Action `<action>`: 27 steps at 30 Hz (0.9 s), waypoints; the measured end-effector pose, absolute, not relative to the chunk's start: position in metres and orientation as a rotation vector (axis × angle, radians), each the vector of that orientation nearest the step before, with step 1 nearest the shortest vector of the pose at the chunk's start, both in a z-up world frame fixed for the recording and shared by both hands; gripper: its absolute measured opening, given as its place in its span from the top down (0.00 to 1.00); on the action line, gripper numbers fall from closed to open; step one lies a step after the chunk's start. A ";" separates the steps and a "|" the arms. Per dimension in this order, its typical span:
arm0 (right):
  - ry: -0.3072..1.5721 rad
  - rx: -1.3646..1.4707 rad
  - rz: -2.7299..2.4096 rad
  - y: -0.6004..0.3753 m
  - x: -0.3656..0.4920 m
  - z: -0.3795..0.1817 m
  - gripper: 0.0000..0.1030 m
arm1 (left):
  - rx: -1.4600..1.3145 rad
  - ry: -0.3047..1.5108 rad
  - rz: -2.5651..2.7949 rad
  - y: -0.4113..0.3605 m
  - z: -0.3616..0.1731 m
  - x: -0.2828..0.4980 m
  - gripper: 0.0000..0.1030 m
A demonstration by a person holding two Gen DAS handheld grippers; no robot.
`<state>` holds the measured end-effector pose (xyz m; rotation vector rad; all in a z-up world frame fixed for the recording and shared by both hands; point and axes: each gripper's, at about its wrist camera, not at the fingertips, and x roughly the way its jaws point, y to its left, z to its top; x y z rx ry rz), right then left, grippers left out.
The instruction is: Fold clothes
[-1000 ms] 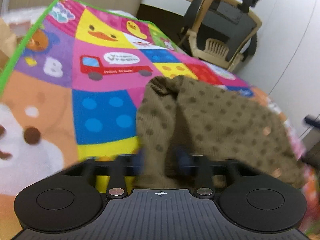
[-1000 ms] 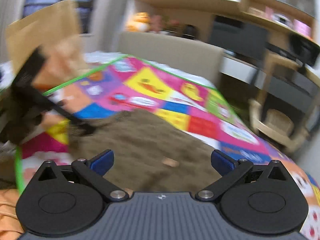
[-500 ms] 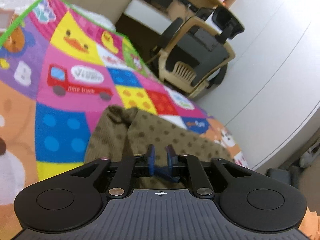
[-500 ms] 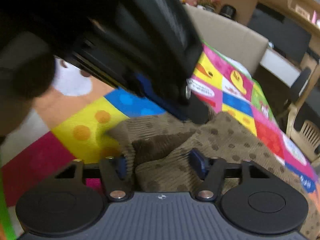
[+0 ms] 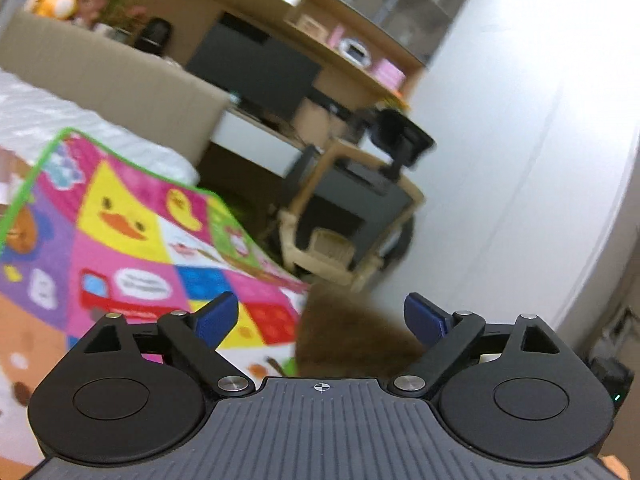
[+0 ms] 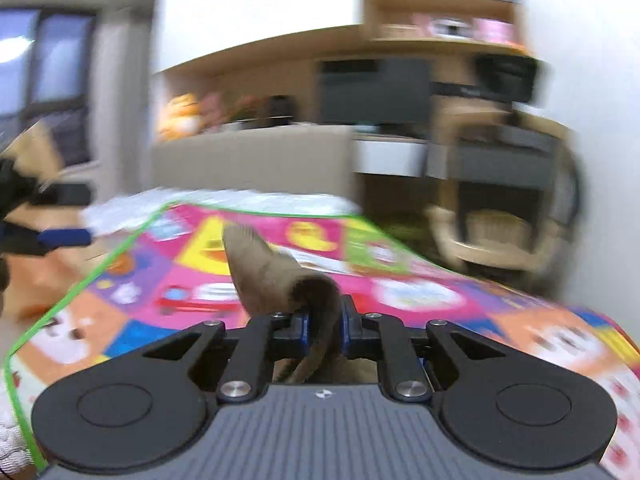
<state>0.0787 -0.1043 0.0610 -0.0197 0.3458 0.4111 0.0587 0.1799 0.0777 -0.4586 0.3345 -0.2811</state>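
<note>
- The left gripper (image 5: 318,318) is spread wide and holds nothing; in its own view the play mat (image 5: 132,240) lies to the left and a blurred brown patch of the garment (image 5: 344,336) sits low between and beyond its fingertips, touching neither.
- The right gripper (image 6: 324,326) is pinched narrow on a fold of the brown garment (image 6: 272,276); one end of the cloth rises ahead of the fingertips above the mat (image 6: 420,292), and the rest drops under the gripper, out of sight.
- Progress, as I judge it: the fold is not finished. The cloth is lifted and bunched, not laid flat, so laying it down, squaring and folding it all remain.
- Count, left to right: one mat on one bed (image 5: 52,116), one brown garment, one chair (image 5: 352,216), two grippers. No second garment shows.
- Motion blur hides the garment's pattern and overall shape.
</note>
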 end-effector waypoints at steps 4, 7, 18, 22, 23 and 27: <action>0.520 0.041 0.297 -0.170 0.062 0.010 0.89 | -0.406 0.456 -0.353 0.129 0.063 0.092 0.09; 0.629 0.103 0.272 -0.194 0.056 -0.024 0.94 | -0.328 0.552 -0.392 0.086 0.041 0.117 0.09; 0.355 0.014 0.469 -0.213 0.064 0.045 0.15 | -0.021 0.634 -0.457 0.007 -0.014 0.140 0.19; 0.399 0.048 0.588 -0.179 0.131 0.052 0.12 | -0.017 0.631 -0.470 0.011 -0.017 0.138 0.18; 0.420 0.067 0.609 -0.171 0.148 0.050 0.11 | -0.022 0.633 -0.474 0.013 -0.017 0.138 0.18; 0.544 0.186 0.643 -0.143 0.209 0.019 0.47 | -0.059 0.639 -0.505 0.025 -0.015 0.132 0.18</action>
